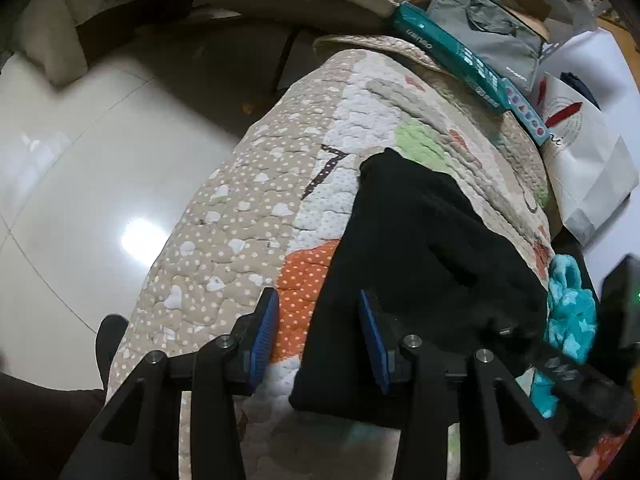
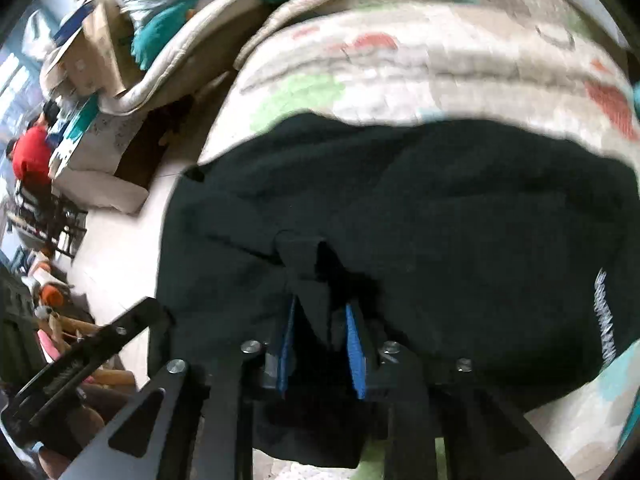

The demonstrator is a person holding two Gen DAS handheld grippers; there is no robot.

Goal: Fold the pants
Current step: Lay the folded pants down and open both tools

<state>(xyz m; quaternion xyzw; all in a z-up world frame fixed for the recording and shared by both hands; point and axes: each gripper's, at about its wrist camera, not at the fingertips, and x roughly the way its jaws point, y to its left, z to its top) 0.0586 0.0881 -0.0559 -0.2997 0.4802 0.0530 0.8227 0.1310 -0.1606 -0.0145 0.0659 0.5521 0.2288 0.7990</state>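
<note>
The right gripper (image 2: 320, 340) is pinching a raised fold of the black pants (image 2: 400, 208), its blue pads (image 2: 356, 356) nearly together with the cloth bunched between them. The left gripper (image 1: 318, 340) is standing with its jaws apart and nothing between the pads: one pad is over the orange patch of the quilt (image 1: 240, 208), the other is sitting right at the near edge of the pants (image 1: 412, 248) without pressing on them.

The pants are lying in a dark heap on the quilt, towards its near right corner in the left wrist view, with one end reaching up towards the middle. Just beside them at the right edge a turquoise fluffy cloth (image 1: 568, 312) is lying. Along the far edge of the quilt a teal box (image 1: 460, 60) is resting, with a grey bag (image 1: 488, 28) behind it and a white paper bag (image 1: 588, 160) at the far right corner. A pale tiled floor (image 1: 72, 184) is showing to the left.

The pants look soft, limp and light, probably a thick knit, so they are likely to sag and drape from any single pinch. Hold would best be taken at hems or the waistband, two points well apart, so the cloth hangs flat for folding.
</note>
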